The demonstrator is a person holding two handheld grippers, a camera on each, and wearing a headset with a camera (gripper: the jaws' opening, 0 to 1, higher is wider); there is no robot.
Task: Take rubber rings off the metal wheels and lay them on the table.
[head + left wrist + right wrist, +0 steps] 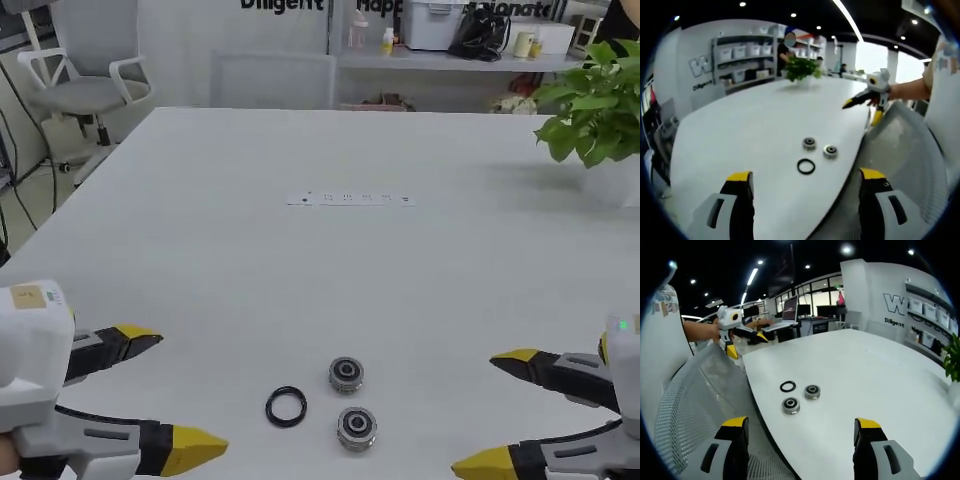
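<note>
Yellow-tipped jaws frame the bottom of the head view: the left gripper [181, 390] low on the left, the right gripper [483, 411] low on the right. Both have their jaws spread wide with nothing between them, and both are held above the table [300, 260].

Between the two grippers a black rubber ring [286, 407] lies flat and loose on the white tabletop, close to the near edge. Taking that ring as the mark, one metal wheel [346, 374] sits just to its right and a little farther from the person, and a second metal wheel [357, 426] sits just to its right and a little nearer. Neither wheel touches the ring or the other wheel. Each lies flat and shows a dark outer band around a bright hub.

Well beyond the ring, near the middle of the table, a flush socket strip [347, 198] runs crosswise. Farther off to the right of the ring a leafy green plant [598, 108] stands at the table's edge, and far to the left beyond the table is a white office chair [88, 85].
</note>
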